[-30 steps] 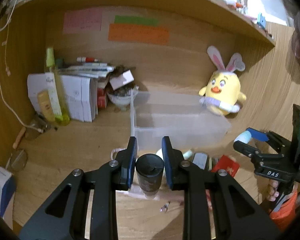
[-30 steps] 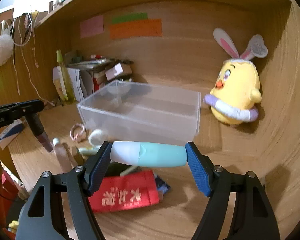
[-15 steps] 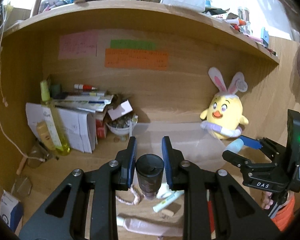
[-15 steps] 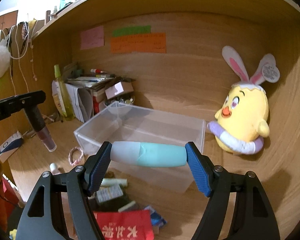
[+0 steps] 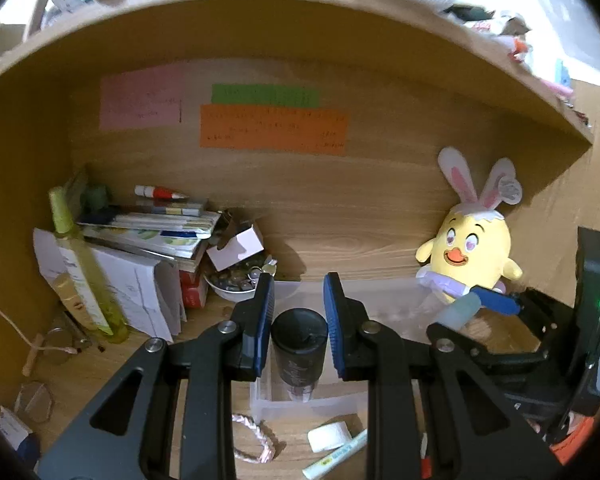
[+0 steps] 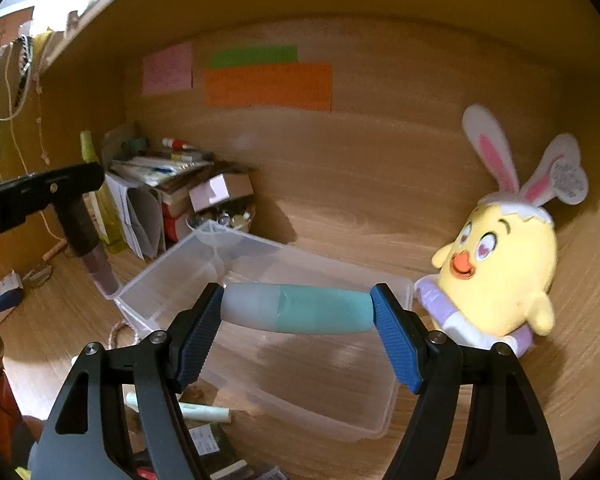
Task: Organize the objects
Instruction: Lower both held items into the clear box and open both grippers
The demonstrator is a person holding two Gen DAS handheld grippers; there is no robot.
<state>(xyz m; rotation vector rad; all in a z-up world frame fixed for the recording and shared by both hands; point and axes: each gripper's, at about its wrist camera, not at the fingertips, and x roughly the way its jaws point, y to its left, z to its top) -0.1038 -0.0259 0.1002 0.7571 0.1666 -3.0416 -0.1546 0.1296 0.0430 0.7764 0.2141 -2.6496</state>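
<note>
My left gripper (image 5: 299, 320) is shut on a dark cosmetic bottle (image 5: 299, 346) with a black cap, held upright above the near left corner of the clear plastic bin (image 5: 384, 308). It also shows in the right wrist view (image 6: 85, 236). My right gripper (image 6: 298, 316) is shut on a teal-and-white tube (image 6: 298, 314), held sideways above the clear bin (image 6: 260, 344). The tube's tip (image 5: 460, 312) shows in the left wrist view over the bin's right part.
A yellow chick plush (image 6: 500, 276) sits right of the bin. Papers, a yellow-green bottle (image 5: 86, 268) and a bowl of small items (image 5: 232, 280) stand at the back left. A hair tie (image 5: 252, 440), white roll (image 5: 330, 436) and tube (image 5: 336, 456) lie in front of the bin.
Both grippers have risen and moved forward over the bin, each keeping its object. The red packet has left the right wrist view.
</note>
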